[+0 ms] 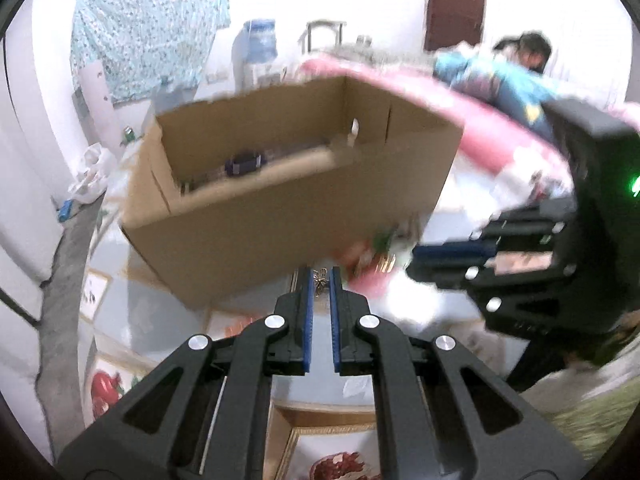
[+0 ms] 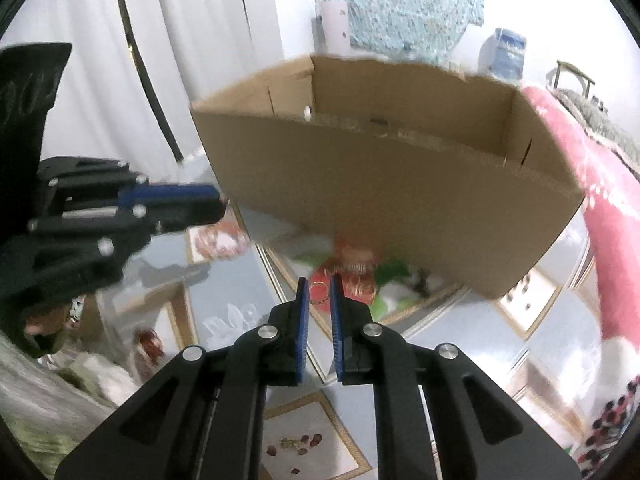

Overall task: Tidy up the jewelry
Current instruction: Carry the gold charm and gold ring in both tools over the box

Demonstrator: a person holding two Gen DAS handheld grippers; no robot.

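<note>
An open brown cardboard box stands on the table ahead; it also shows in the right wrist view. A dark blue object lies inside it. My left gripper is shut on a small gold butterfly-shaped piece of jewelry, held in front of the box's near wall. My right gripper is shut on a thin gold ring just short of the box. Each gripper shows in the other's view, the right and the left.
The table has a glossy cloth with fruit and flower prints. A pink blanket lies to the right of the box. A person in blue sits behind it. A water dispenser and a patterned cloth stand at the far wall.
</note>
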